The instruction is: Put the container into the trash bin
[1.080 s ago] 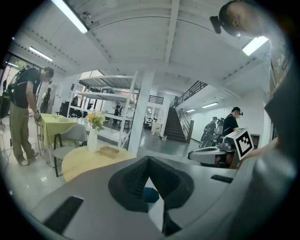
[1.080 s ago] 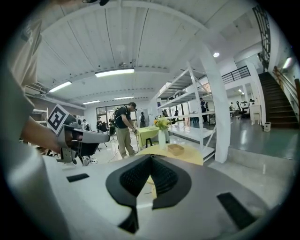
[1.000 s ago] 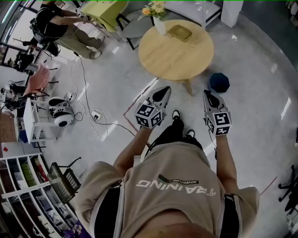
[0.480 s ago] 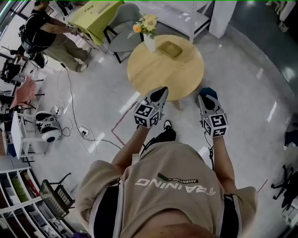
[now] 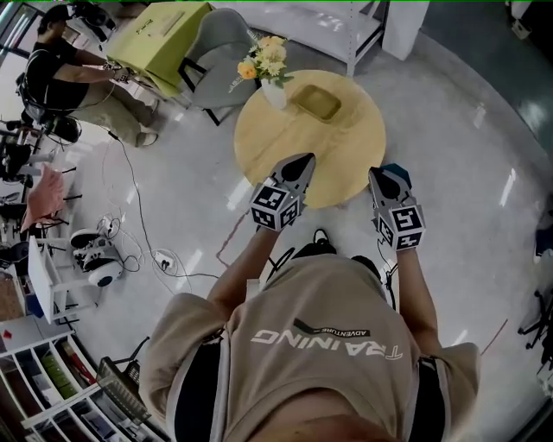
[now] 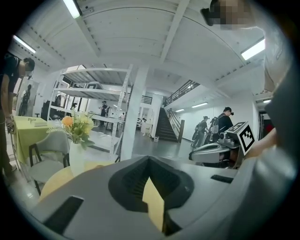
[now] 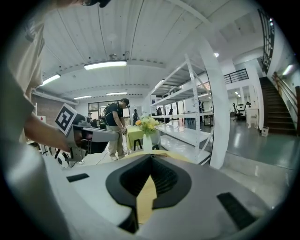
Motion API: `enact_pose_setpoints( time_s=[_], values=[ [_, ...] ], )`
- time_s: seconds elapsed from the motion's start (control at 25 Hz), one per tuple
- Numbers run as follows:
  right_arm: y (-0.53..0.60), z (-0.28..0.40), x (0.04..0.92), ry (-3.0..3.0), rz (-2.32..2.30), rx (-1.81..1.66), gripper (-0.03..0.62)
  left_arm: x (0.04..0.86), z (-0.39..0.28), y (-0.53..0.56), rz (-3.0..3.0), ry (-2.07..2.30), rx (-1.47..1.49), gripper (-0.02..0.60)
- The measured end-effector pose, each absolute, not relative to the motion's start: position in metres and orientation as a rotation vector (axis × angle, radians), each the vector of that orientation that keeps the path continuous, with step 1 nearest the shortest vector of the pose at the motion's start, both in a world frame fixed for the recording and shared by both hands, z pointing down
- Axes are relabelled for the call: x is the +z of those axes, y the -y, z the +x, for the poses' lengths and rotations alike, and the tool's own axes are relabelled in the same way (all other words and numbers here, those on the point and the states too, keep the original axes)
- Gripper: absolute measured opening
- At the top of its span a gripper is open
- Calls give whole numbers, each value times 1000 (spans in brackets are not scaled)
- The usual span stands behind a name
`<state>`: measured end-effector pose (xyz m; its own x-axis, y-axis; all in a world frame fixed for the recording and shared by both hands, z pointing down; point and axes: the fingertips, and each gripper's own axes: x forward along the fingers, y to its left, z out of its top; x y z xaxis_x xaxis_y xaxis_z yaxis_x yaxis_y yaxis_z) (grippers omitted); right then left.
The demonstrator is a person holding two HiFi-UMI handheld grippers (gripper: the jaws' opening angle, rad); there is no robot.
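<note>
A shallow yellow-green container sits on the far side of a round wooden table, beside a white vase of flowers. The dark blue trash bin stands on the floor at the table's right edge, mostly hidden behind my right gripper. My left gripper hovers over the table's near edge. Both grippers are shut with nothing in them, as the left gripper view and the right gripper view also show. Each points toward the table, well short of the container.
A grey chair and a yellow-green table stand beyond the round table, with a person at far left. Cables and a power strip lie on the floor at left. White shelving runs along the back.
The person has stepped toward the round table. Table and bin now lie under the gripper tips rather than well ahead of them. Both grippers stay shut.
</note>
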<state>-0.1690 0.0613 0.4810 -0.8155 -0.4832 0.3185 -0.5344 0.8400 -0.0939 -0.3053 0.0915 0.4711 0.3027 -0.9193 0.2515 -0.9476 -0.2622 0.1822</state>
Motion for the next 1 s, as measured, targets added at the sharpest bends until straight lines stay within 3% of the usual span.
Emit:
enact_pose_setpoints(
  time_s=[1.0],
  values=[
    [104,-219,524,2736,553,249,3,513,-312,91,2219,1667,254,5]
  ],
)
